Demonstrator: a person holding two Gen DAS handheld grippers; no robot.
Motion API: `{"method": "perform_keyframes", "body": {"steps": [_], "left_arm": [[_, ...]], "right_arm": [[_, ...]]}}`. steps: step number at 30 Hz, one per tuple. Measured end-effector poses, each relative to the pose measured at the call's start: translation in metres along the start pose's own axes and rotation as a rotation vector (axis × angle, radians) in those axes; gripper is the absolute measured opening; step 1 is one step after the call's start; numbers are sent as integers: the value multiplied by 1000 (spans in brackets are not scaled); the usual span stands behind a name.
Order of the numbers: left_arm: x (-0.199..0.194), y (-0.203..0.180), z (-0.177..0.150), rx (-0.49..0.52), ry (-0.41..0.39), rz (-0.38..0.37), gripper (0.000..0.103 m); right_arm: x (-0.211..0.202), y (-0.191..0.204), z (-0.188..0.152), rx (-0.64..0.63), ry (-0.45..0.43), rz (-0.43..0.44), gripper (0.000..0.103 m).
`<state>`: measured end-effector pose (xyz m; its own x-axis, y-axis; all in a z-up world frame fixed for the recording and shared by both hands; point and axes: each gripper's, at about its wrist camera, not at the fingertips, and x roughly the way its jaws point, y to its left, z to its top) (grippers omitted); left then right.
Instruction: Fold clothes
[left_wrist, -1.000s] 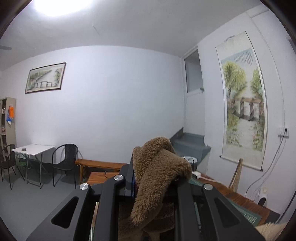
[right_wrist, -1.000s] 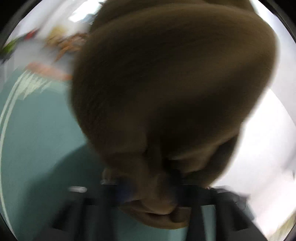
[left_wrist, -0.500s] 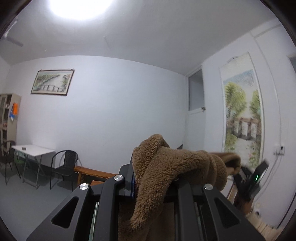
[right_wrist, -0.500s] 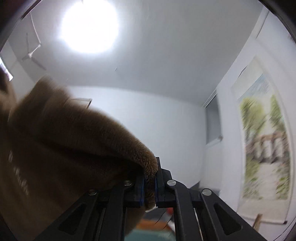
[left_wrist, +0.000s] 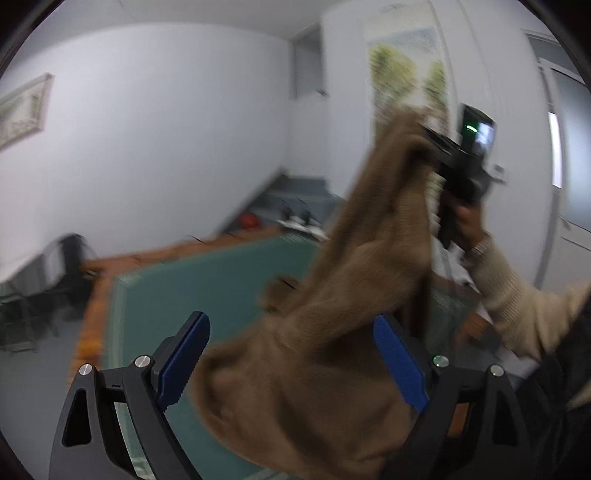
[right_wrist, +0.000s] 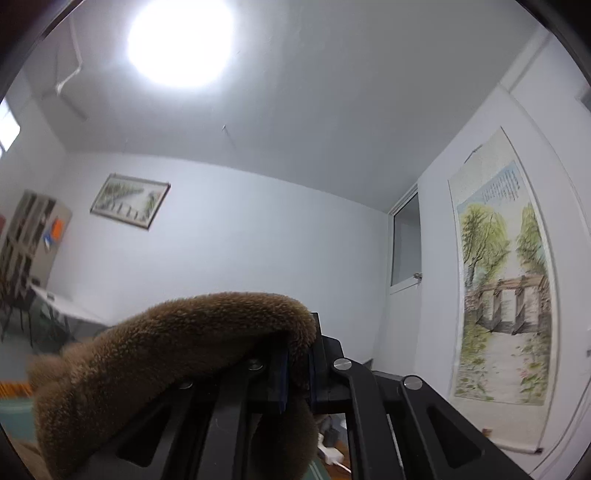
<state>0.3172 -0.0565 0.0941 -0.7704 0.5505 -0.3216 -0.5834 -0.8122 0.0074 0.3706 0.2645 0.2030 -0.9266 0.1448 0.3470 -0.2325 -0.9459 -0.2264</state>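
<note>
Left wrist view: the left tongs (left_wrist: 291, 354) stand wide apart, with the brown fleece garment (left_wrist: 332, 332) draped loosely between the blue pads (left_wrist: 183, 356), unclamped. The garment rises up and right to the right tongs (left_wrist: 430, 147), held high above the green mat (left_wrist: 207, 269) on the desk, probably to let it hang out for folding.

Right wrist view: the right tongs (right_wrist: 297, 373) are clamped together on a garment edge. No containers are visible.

My left tool (left_wrist: 291, 363) is black-framed, with blue ribbed pads (left_wrist: 400, 363) and silver screws (left_wrist: 143, 361); the right tool (right_wrist: 297, 369) looks alike; my sleeve (left_wrist: 517, 306) is cream ribbed knit.
</note>
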Motion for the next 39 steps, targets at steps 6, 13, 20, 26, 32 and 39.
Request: {"method": "perform_keyframes", "body": {"steps": [6,13,20,26,32,39], "left_arm": [[13,3,-5,20,41,-99,96],[95,28,2,-25,226,-150,97],[169,-8,-29,96,505,-235,56],[166,-44,-41,254,560,-168,5],[132,-19,-6,173,438,-75,3],[145,-4,-9,155,463,-102,102]], "right_arm": [[-32,-39,-39,34,18,-87,8],[-44,-74,-87,107,136,-133,8],[-47,-78,-87,132,175,-110,8],[-32,-84,-105,149,214,-74,8],[-27,-87,-116,195,242,-50,8],[-25,-81,-116,194,243,-9,8]]}}
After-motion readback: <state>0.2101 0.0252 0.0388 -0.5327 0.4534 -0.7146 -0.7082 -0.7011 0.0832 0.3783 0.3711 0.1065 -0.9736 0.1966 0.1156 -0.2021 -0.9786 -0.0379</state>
